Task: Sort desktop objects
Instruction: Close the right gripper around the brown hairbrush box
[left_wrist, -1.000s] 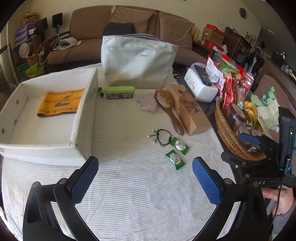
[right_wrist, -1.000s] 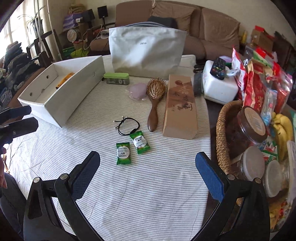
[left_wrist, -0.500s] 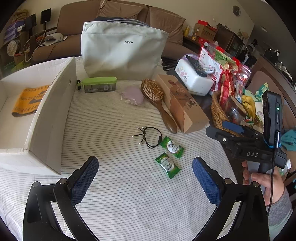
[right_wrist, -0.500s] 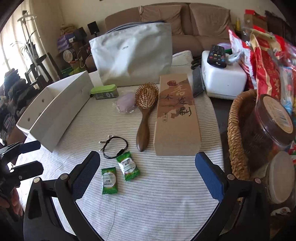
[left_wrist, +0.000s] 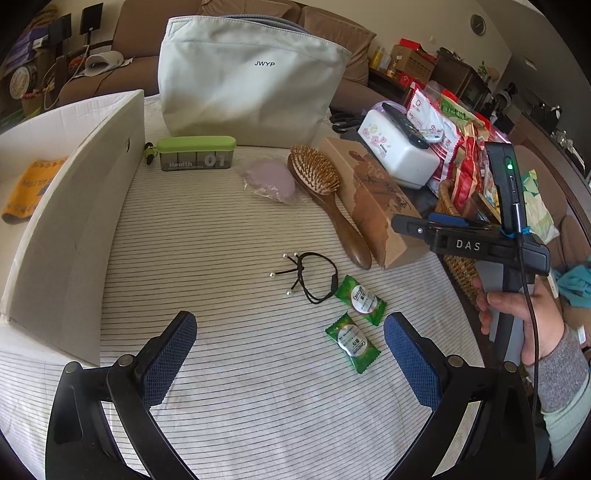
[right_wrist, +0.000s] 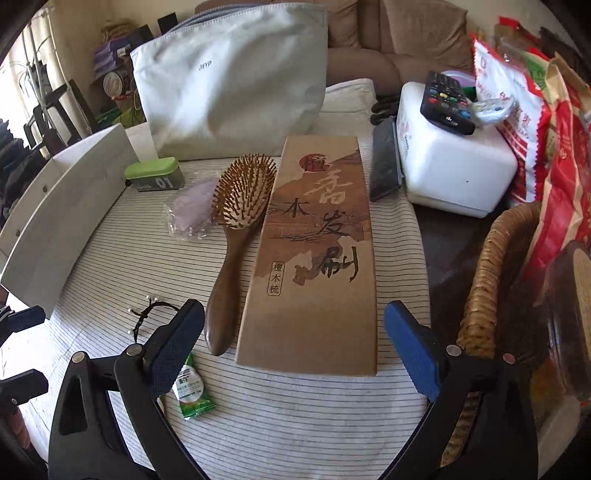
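On the striped cloth lie a wooden hairbrush (left_wrist: 325, 195) (right_wrist: 236, 229), its brown cardboard box (left_wrist: 373, 199) (right_wrist: 317, 258), a black hair tie (left_wrist: 310, 275), two green sachets (left_wrist: 352, 321), a purple pad in plastic (left_wrist: 271, 181) and a green pill case (left_wrist: 195, 153). My left gripper (left_wrist: 290, 350) is open and empty, just short of the sachets. My right gripper (right_wrist: 293, 354) is open and empty, hovering over the near end of the box; it also shows in the left wrist view (left_wrist: 469, 240).
A white open box (left_wrist: 74, 206) holding a yellow cloth stands at the left. A pale JWYP bag (left_wrist: 247, 77) stands at the back. A wicker basket (right_wrist: 487, 266), snack packets, a white tissue case (right_wrist: 454, 166) and a remote crowd the right side.
Both grippers have moved forward and right. My right gripper has closed in on the cardboard box. My left gripper has neared the sachets and hair tie. Both stay open.
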